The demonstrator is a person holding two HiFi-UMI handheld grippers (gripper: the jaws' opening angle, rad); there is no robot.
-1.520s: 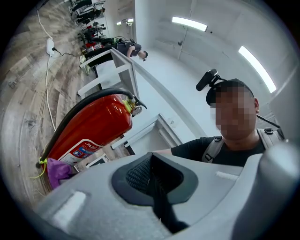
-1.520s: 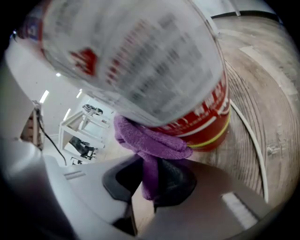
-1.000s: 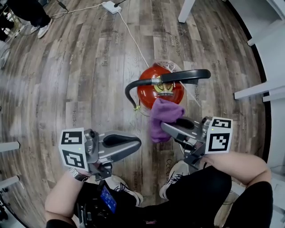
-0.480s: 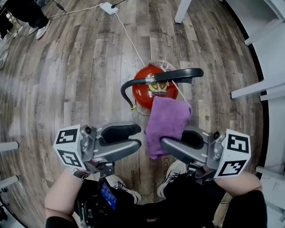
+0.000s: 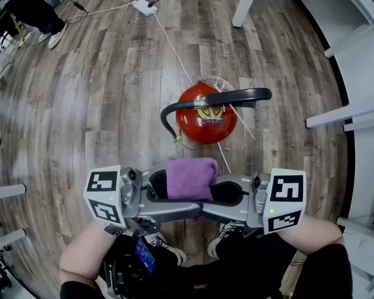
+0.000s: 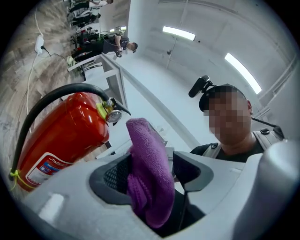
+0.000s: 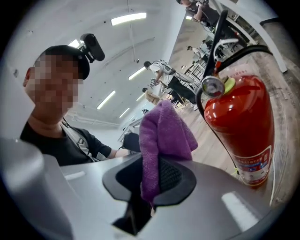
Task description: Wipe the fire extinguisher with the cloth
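The red fire extinguisher (image 5: pixel 204 120) stands upright on the wood floor, its black hose and handle on top; it also shows in the left gripper view (image 6: pixel 61 136) and the right gripper view (image 7: pixel 243 122). Nearer me, my two grippers meet tip to tip above the floor. The right gripper (image 5: pixel 210 195) (image 7: pixel 150 180) is shut on the purple cloth (image 5: pixel 188 178) (image 7: pixel 161 131), whose upper part stands free. The left gripper (image 5: pixel 178 191) (image 6: pixel 152 178) has just been opening its jaws. The cloth (image 6: pixel 147 173) hangs between them, with a gap on one side.
A white cable runs from a power strip (image 5: pixel 143 7) past the extinguisher. A white furniture leg (image 5: pixel 242 13) stands at the back, white shelving (image 5: pixel 345 114) on the right. My shoes (image 5: pixel 225 230) are below the grippers. Another person's shoes (image 5: pixel 55 38) show at far left.
The right gripper has pulled the cloth back from the extinguisher and brought it to the left gripper. The left jaws have opened and now stand around the cloth.
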